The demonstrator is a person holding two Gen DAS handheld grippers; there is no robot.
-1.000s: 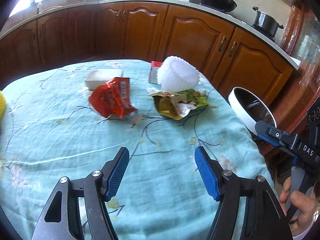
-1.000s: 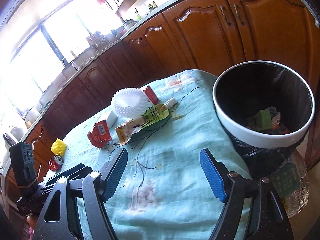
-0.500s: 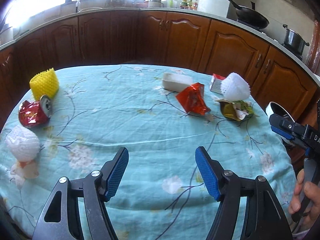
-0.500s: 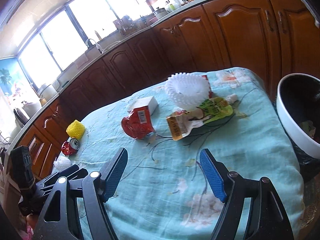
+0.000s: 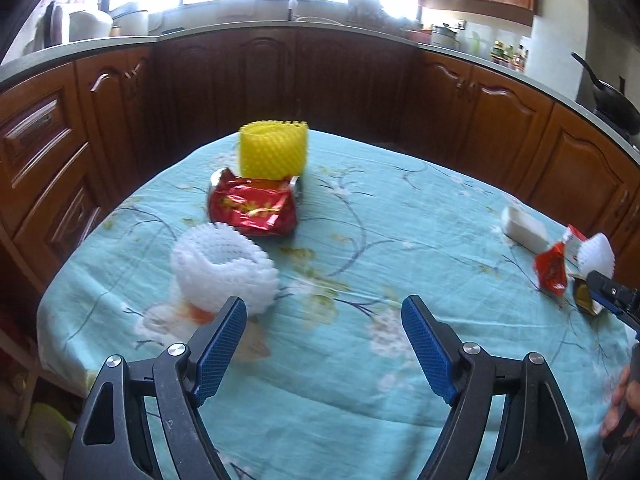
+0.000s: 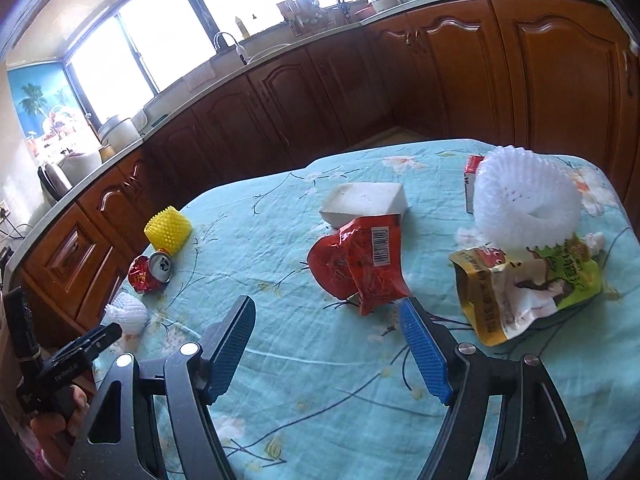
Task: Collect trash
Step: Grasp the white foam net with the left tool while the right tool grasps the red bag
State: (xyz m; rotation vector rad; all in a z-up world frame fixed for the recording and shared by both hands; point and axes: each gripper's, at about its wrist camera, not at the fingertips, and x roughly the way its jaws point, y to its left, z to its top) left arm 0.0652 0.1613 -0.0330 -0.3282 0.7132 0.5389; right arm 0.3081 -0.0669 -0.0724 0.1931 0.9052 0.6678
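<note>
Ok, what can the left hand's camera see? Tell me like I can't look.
The left tool hangs open and empty over a blue flowered tablecloth. Just ahead sits a white foam fruit net, then a crushed red can and a yellow foam net. More wrappers lie far right.

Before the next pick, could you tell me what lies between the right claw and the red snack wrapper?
Only bare tablecloth; in the right wrist view the open right claw sits just short of the red snack wrapper.
</note>
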